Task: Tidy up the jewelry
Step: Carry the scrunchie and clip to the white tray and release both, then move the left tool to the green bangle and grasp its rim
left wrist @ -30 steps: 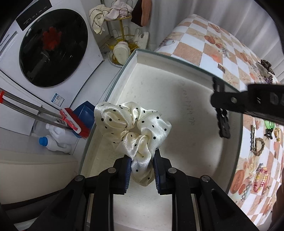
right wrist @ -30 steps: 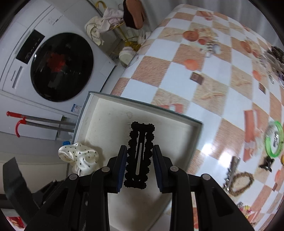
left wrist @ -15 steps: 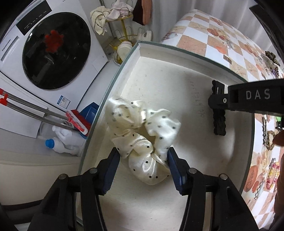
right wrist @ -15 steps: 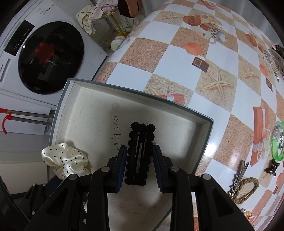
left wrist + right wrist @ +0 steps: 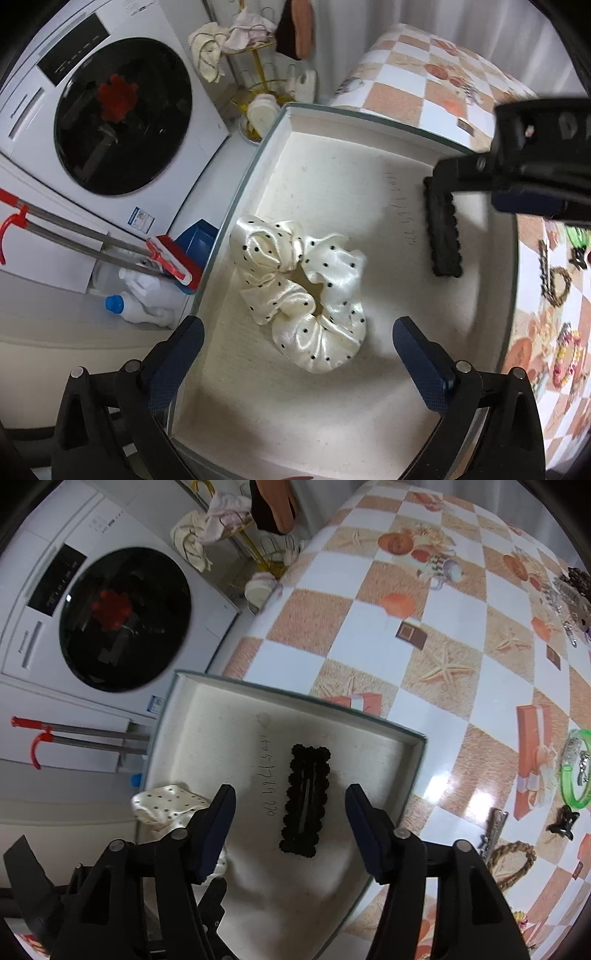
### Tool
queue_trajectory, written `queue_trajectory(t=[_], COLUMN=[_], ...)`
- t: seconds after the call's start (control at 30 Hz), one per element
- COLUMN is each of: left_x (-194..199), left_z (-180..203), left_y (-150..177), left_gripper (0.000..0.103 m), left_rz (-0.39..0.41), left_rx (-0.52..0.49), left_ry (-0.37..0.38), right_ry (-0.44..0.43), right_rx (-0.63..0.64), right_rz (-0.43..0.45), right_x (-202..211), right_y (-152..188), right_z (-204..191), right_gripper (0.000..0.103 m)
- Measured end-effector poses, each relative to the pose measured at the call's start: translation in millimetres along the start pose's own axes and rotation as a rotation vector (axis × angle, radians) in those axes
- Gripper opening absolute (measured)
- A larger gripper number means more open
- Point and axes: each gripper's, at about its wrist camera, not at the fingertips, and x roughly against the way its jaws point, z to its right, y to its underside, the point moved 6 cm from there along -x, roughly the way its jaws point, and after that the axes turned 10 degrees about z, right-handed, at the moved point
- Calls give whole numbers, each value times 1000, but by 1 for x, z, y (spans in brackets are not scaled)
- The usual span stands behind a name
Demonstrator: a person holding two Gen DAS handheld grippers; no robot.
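A cream satin scrunchie with black dots (image 5: pixel 301 291) lies on the floor of a shallow white box (image 5: pixel 332 177). My left gripper (image 5: pixel 297 354) hangs over it, jaws opening wide, the pads apart from the fabric. A black scalloped hair clip (image 5: pixel 306 800) lies flat in the same box (image 5: pixel 221 720), also seen as the black clip (image 5: pixel 443 240) in the left wrist view. My right gripper (image 5: pixel 290 825) straddles the clip, jaws opening, neither pad touching it. The scrunchie (image 5: pixel 162 805) shows at the box's left edge in the right wrist view.
The box sits at the corner of a checkered tablecloth (image 5: pixel 424 646). More hair pieces lie at right: a green bangle (image 5: pixel 574 771), a small black claw clip (image 5: pixel 563 821), a woven ring (image 5: pixel 513 860). Off the table stand a washing machine (image 5: pixel 110 122) and a mop (image 5: pixel 92 240).
Both grippers have opened. The left let go of the scrunchie, which now lies spread on the box floor. The right released the black clip, which lies flat between its jaws.
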Motion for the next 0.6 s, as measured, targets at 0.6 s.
queue_trajectory(t=[0.6], left_x=[49], left_z=[45], left_y=[-16], left_gripper=[103], left_rz=[-4], left_rx=[-81], left_ry=[81], right_ry=[22], right_rx=[-238], right_rz=[113], right_x=[101], right_y=[18], right_z=[93], right_gripper=[84])
